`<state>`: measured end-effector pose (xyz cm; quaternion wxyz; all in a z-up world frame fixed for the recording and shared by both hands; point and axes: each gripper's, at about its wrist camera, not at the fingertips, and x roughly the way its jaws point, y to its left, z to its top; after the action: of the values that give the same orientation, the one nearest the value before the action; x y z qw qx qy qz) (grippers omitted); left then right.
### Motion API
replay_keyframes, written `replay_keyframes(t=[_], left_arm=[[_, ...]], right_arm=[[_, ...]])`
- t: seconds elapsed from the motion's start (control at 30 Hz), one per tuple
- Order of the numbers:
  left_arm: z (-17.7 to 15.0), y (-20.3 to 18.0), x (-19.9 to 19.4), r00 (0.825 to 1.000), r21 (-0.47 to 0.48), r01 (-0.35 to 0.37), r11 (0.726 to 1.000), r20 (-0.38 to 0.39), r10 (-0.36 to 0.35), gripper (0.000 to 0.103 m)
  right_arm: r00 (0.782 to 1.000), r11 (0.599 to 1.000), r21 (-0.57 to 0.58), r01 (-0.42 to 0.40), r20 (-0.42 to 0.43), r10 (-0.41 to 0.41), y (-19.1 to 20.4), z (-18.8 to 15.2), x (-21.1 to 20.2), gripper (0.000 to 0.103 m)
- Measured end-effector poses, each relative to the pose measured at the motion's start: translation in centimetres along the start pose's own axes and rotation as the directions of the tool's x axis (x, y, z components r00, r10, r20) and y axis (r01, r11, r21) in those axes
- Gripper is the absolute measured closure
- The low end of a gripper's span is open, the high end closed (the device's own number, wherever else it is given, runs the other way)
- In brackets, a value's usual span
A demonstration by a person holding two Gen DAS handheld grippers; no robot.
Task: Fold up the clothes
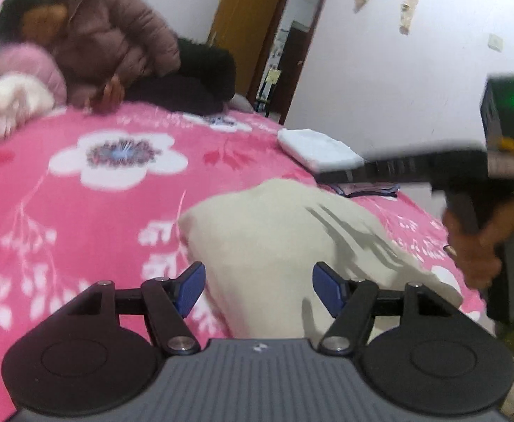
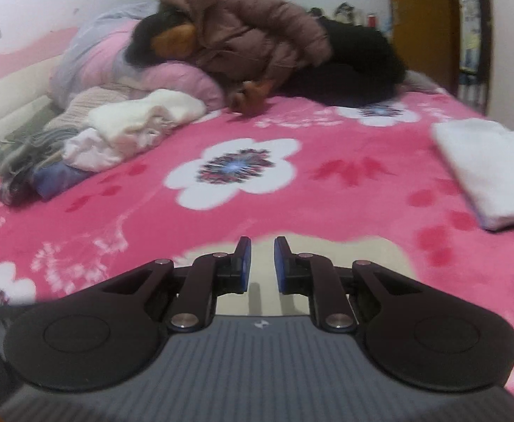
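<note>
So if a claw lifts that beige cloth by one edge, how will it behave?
The beige cloth would probably droop rather than hold shape: it lies in soft creases on the blanket. It is likely light, being thin fabric. The plush blanket may drag on it slightly.

Matt black plastic is being shown on the arms of the left gripper (image 1: 258, 283), with smooth blue pads (image 1: 192, 286) on its fingers and bright metal pins (image 1: 181, 344) at the joints; its grey body is being seen as ribbed and dull. The same finish is being shown on the right gripper (image 2: 262, 265). Between and ahead of the left fingers, a cream garment (image 1: 292, 232) of soft, matt cloth is being seen, lightly creased. Under it a fleecy pink blanket (image 1: 81, 211) with a printed flower pattern is being shown. Ahead to the right, a folded white cloth (image 2: 485, 172) looks thick and napped. Far ahead, a puffy quilted jacket (image 2: 250, 38) with a faint sheen is being worn by a person, and a smooth wooden door (image 2: 422, 21) is being seen beyond.
</note>
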<state>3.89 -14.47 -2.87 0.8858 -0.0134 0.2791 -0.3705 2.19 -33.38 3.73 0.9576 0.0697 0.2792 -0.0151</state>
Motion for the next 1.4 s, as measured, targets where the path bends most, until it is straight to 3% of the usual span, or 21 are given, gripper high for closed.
replay_keyframes(t=[0.13,0.2,0.33,0.4,0.73,0.9,0.97,1.07,1.3,1.4], left_arm=[[1.2,-2.1,1.3,0.999,0.080,-0.039,0.996,-0.019,0.041,0.036],[1.5,-3.0,2.2,0.996,0.114,-0.072,0.991,-0.049,0.078,0.037],[2.0,-4.5,3.8,0.984,0.174,-0.128,0.976,-0.102,0.147,0.037],[2.2,-4.6,4.1,0.980,0.168,-0.143,0.975,-0.117,0.164,0.036],[2.8,-5.9,4.4,0.956,0.147,-0.217,0.965,-0.168,0.240,0.033],[2.8,-6.2,4.4,0.950,0.130,-0.233,0.964,-0.182,0.254,0.030],[2.8,-6.4,4.4,0.948,0.127,-0.236,0.963,-0.186,0.257,0.028],[2.8,-6.5,4.4,0.947,0.123,-0.238,0.964,-0.189,0.258,0.027],[2.7,-6.7,4.4,0.944,0.128,-0.245,0.961,-0.196,0.267,0.022],[2.5,-6.9,4.4,0.943,0.133,-0.247,0.960,-0.197,0.270,0.020]], right_arm=[[0.991,0.996,-0.018,0.093,-0.094,-0.094,-2.4,-4.0,2.1,0.091],[0.994,0.996,-0.016,0.093,-0.052,-0.093,-2.9,-5.1,2.4,0.091],[0.993,0.993,0.003,0.119,-0.010,-0.119,-2.9,-3.9,0.0,0.091],[0.992,0.992,0.001,0.123,0.036,-0.123,-2.8,-3.9,-2.0,0.091],[0.990,0.985,0.097,0.140,0.021,-0.142,-4.2,-7.3,-3.7,0.090],[0.995,0.994,0.091,0.068,0.073,-0.075,-2.0,-8.3,-8.1,0.090],[0.997,0.995,0.084,0.051,0.053,-0.055,-1.5,-9.3,-8.3,0.090],[0.995,0.993,0.062,0.099,-0.022,-0.097,-1.1,-11.9,-6.1,0.089],[0.991,0.990,0.047,0.132,0.027,-0.133,0.9,-11.8,-8.2,0.087],[0.991,0.992,0.036,0.122,0.044,-0.124,1.6,-12.1,-9.4,0.079]])
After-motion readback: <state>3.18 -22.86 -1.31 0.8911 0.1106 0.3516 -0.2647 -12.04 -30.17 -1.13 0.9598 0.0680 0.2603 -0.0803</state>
